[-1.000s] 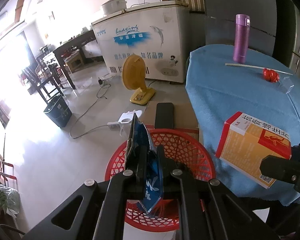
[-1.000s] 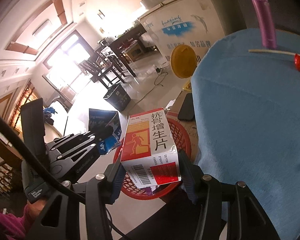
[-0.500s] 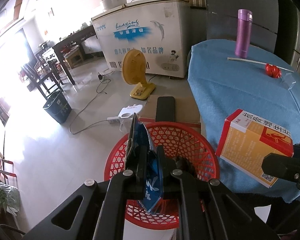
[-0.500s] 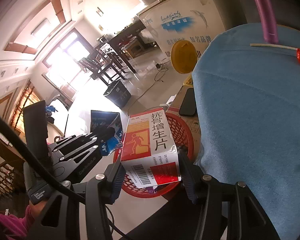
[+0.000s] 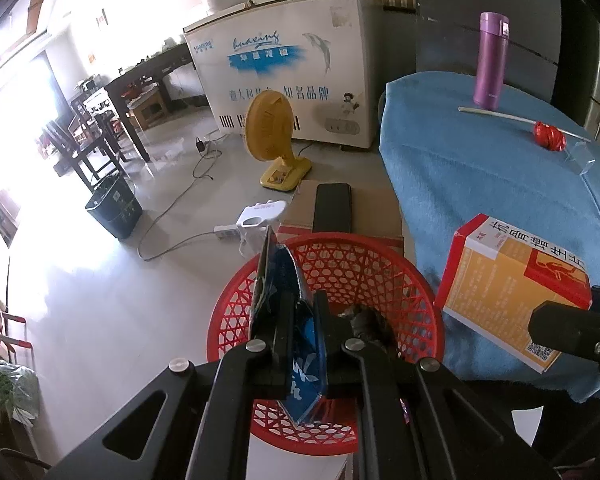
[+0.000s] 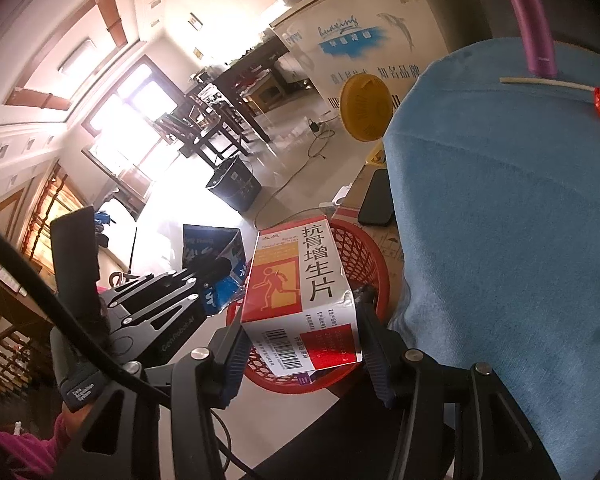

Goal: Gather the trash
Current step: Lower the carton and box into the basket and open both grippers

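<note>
My left gripper [image 5: 302,316] is shut on a flattened blue packet [image 5: 288,312], held upright over the red mesh basket [image 5: 380,276] on the floor. Some dark scrap lies inside the basket. My right gripper [image 6: 300,320] is shut on a red, orange and white medicine box [image 6: 300,288], held above the basket's rim [image 6: 372,248] beside the blue-clothed table [image 6: 500,220]. The left wrist view shows that box [image 5: 512,288] at the right, over the table's edge. The right wrist view shows the left gripper [image 6: 216,268] with the blue packet [image 6: 210,244] at the left.
On the blue cloth [image 5: 480,168] stand a purple flask [image 5: 490,68], a white straw [image 5: 500,116], a red wrapper [image 5: 548,136] and a clear bit of plastic [image 5: 580,158]. A cardboard box with a black phone [image 5: 332,208], a yellow fan [image 5: 272,136], a power strip, a dark bin [image 5: 114,208] and a freezer [image 5: 284,76] lie beyond.
The left wrist view has shifted slightly, so the basket sits a little more forward under the packet. Both grips are unchanged, and the right gripper with the box has stayed put.
</note>
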A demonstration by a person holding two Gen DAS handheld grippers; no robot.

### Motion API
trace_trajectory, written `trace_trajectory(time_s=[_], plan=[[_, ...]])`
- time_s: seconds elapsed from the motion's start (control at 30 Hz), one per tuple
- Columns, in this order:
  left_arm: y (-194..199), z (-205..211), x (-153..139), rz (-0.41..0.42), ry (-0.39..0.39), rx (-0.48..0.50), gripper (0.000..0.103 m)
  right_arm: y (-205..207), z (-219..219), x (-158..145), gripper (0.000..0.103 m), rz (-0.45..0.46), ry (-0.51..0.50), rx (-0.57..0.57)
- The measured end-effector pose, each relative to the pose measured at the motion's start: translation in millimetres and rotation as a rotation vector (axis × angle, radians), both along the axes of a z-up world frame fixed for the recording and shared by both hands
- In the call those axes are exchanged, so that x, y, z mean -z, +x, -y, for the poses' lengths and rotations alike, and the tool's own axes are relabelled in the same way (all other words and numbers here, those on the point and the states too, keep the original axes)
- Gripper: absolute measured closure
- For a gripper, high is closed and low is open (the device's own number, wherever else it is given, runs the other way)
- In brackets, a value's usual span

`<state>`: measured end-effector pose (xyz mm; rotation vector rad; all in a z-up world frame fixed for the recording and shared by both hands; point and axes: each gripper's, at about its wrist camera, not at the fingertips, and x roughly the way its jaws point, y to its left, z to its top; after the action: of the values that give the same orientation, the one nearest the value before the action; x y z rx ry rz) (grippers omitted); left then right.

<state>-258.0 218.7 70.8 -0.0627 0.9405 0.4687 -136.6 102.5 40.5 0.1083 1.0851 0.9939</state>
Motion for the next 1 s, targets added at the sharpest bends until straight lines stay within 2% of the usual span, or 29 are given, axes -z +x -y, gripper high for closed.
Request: trace_trajectory(time_s=[0.5,1.0], plan=[[3.2,-4.4,12.5,-0.030,-0.019,-0.015,0.093,8.9,-16.6,5.3,0.048,-0.025,-0.012,-0.012],[2.7,-7.6,15.5,-0.034,-0.019,-0.026,0.093,22.0,-28.8,13.0,0.045,-0.075,0.022,0.004]])
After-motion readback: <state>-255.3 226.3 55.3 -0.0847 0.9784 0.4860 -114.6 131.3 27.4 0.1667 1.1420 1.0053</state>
